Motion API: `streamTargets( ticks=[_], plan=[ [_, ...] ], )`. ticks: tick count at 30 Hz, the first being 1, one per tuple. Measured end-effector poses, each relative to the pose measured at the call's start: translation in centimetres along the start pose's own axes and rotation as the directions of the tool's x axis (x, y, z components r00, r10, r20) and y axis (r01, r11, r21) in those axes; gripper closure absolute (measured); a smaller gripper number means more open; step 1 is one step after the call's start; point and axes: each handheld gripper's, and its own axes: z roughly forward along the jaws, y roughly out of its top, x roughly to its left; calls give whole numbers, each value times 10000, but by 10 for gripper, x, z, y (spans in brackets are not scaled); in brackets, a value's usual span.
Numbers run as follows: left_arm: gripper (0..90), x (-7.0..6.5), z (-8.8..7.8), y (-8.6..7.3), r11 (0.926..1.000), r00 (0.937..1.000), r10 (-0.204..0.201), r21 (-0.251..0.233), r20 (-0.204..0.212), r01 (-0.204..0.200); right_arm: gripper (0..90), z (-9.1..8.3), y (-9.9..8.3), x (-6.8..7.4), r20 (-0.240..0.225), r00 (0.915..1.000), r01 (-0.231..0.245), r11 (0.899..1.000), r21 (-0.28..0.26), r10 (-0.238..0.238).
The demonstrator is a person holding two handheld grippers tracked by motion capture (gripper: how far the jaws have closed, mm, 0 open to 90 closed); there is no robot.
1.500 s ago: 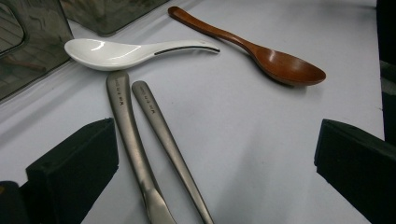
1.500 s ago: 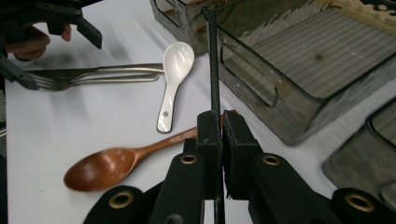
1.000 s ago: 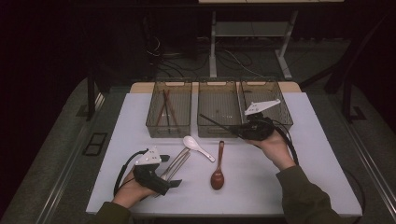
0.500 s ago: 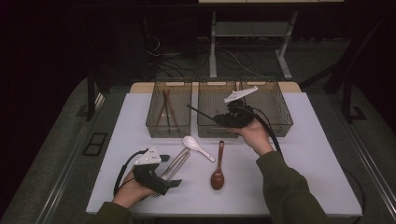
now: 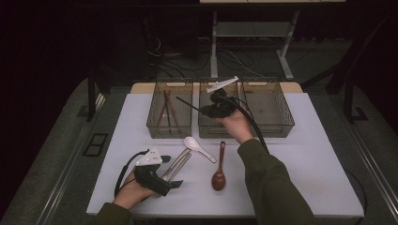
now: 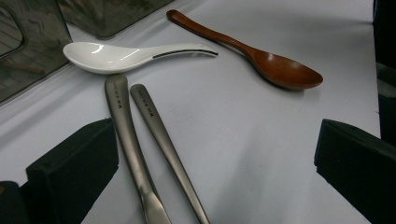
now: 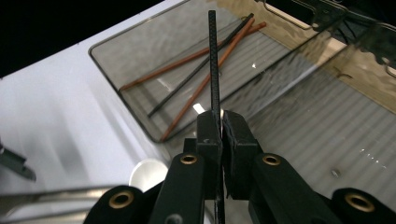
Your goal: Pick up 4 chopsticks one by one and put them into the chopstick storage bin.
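From the high view, the right gripper (image 5: 212,106) hangs over the middle tray (image 5: 220,130) of three clear trays at the far side of the white bench (image 5: 300,159). Its jaws are clamped on a thin black chopstick (image 5: 187,103), which sticks out to the left over the gap between the middle tray and the left tray (image 5: 158,127). The left tray holds several chopsticks (image 5: 165,108); the right tray (image 5: 281,123) stands just beside the middle one. The left gripper (image 5: 174,183) rests at the near left of the bench, its jaws set wide and holding nothing, just beside two metal handles (image 5: 177,162). A white spoon (image 5: 197,146) and a brown wooden spoon (image 5: 219,173) lie near the middle of the bench, between the trays and the near edge.

In the left gripper view, the two black jaws stand well apart at the bottom corners. The two metal handles (image 6: 140,126) lie side by side between them, close to the left jaw. Farther off lie the white spoon (image 6: 116,56) and the brown wooden spoon (image 6: 271,65).

In the right gripper view, the jaws are pressed together on the black chopstick (image 7: 213,60), which runs straight away from them. Beyond it, the left tray (image 7: 112,65) holds two reddish-brown chopsticks (image 7: 205,74) and a dark one, crossing each other.
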Motion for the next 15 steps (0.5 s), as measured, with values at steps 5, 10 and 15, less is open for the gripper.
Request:
streamTargets(
  ticks=[5, 10, 15],
  plan=[
    [0, 1, -1, 0, 10000, 10000, -18, -16, -3, 18, 862, 18, 14, 2, 172, 9998, -124, 9999, 110, 122],
    [0, 0, 0, 0, 9999, 9999, -102, -85, 10, 102, 862, 36, 27, 4, 286, 9994, -210, 9994, 283, 202],
    [0, 0, 0, 0, 10000, 10000, -37, -10, 43, 37, 862, 56, 39, 4, 412, 9984, -416, 9983, 401, 400]
  ],
)
